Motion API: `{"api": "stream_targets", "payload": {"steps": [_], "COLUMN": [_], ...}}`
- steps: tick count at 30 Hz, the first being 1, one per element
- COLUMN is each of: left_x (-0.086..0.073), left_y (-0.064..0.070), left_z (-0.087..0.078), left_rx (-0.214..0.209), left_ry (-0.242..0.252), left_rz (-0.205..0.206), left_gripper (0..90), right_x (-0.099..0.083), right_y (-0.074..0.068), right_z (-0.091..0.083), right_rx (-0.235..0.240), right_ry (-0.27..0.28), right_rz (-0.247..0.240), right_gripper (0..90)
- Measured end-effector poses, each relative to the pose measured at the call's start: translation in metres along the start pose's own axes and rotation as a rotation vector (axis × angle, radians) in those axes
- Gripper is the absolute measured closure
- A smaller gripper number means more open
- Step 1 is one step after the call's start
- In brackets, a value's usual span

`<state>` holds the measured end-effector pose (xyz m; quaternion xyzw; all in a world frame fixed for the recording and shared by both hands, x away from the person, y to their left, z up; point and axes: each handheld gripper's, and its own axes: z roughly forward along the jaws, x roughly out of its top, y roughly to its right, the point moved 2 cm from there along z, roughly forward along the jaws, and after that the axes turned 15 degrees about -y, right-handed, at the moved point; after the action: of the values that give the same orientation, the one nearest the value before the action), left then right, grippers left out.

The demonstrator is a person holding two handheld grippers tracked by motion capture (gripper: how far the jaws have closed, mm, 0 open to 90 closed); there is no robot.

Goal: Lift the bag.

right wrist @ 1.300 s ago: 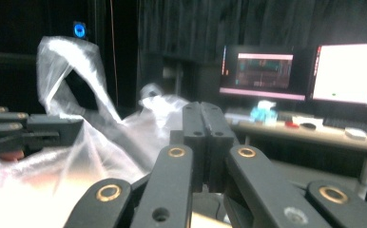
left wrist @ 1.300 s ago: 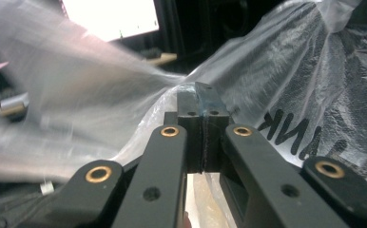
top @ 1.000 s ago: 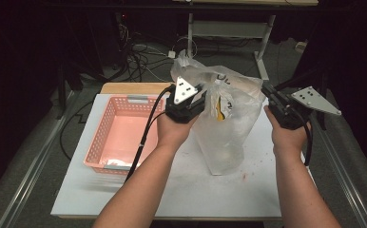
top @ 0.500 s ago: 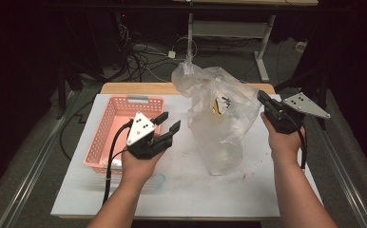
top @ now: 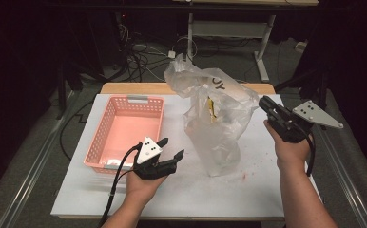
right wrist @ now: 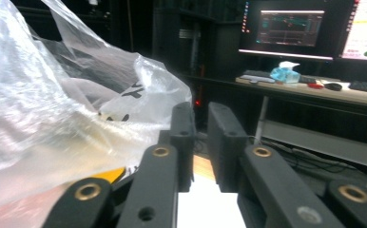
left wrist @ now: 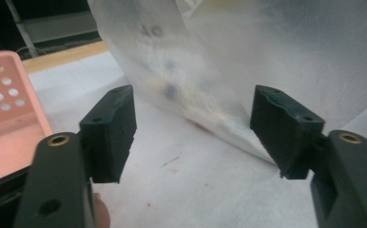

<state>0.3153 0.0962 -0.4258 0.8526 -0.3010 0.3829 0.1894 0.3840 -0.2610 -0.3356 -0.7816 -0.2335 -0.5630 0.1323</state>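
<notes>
A clear bag stands upright mid-table, just right of the pink basket, with something yellow showing through near its top. The right gripper is raised at the bag's upper right edge. In the right gripper view its jaws stand narrow, almost together, with plastic bunched at the left jaw; whether film is actually pinched between them I cannot tell. The left gripper sits low on the table, between basket and bag, jaws wide apart and empty, aimed at the bag's lower wall (the left gripper view looks straight at it).

The step in hand looks like taking a second hold on the bag, probably to open or empty it. To do it well, the left should close on a fold of film, not flat wall, which would slip out. It should take the near lower side while the right holds the top steady and high. Pulling sideways could topple the bag.
</notes>
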Motion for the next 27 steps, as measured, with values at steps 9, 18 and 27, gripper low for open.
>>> {"api": "stream_targets", "payload": {"steps": [9, 18, 27], "left_x": [-0.01, -0.013, -0.016], "left_y": [0.004, 0.008, 0.01], "left_z": [0.007, 0.014, 0.014], "left_rx": [-0.008, -0.018, -0.008], "left_ry": [-0.041, -0.085, -0.091], "left_rz": [0.01, 0.017, 0.015], "left_gripper": [19.9, 4.1, 0.0], "right_x": [-0.027, -0.075, -0.122], "right_y": [-0.012, -0.019, -0.024], "right_z": [-0.005, -0.006, -0.006], "right_rx": [0.062, 0.096, 0.086], "right_ry": [-0.071, -0.189, -0.315], "right_rz": [-0.005, -0.008, 0.028], "right_gripper": [60.9, 32.0, 0.2]}}
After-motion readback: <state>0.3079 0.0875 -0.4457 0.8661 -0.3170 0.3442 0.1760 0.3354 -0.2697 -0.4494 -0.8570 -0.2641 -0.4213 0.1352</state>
